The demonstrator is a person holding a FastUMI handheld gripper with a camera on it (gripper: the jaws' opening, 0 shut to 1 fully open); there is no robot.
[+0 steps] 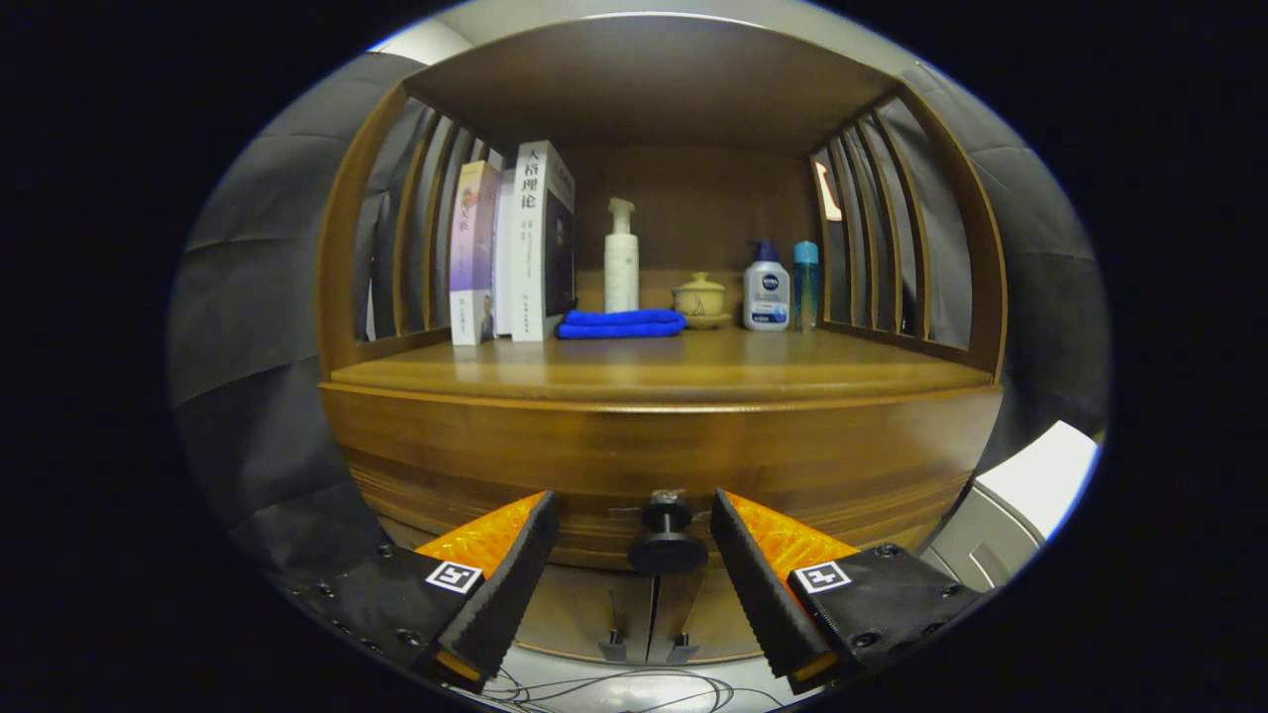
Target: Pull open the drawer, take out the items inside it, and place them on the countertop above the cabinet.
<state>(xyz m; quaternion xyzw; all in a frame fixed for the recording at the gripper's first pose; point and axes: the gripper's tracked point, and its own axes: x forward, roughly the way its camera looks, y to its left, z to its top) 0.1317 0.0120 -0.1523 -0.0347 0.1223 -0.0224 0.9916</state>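
The tongs (634, 520) stand open, both fingers spread apart and holding nothing. The drawer knob (665, 541) sits in the gap between the fingertips, roughly centred, with clear space on either side; neither finger touches it. The knob's mounting point on the drawer (654, 460) is partly obscured by a glossy patch just above it that is hard to make out.

The drawer front is shut, flush beneath the surface (654, 366). Its contents are hidden. The lower corners of the drawer front are covered by the fingers.

Below the knob, two cabinet doors (649, 604) meet at a central seam; their small handles are dim and their lower parts are cut off. Loose cables (614, 688) lie on the floor beneath, only partly visible.

Beyond the tongs, at the back of the surface, stand upright books (510, 253), a folded blue cloth (621, 323), a white pump bottle (621, 259), a small lidded pot (701, 295), a second pump bottle (767, 287) and a slim blue bottle (805, 282). Slatted side panels (877, 228) enclose the alcove. A pale object (1040, 475) to the right of the tongs is cut off and cannot be identified.
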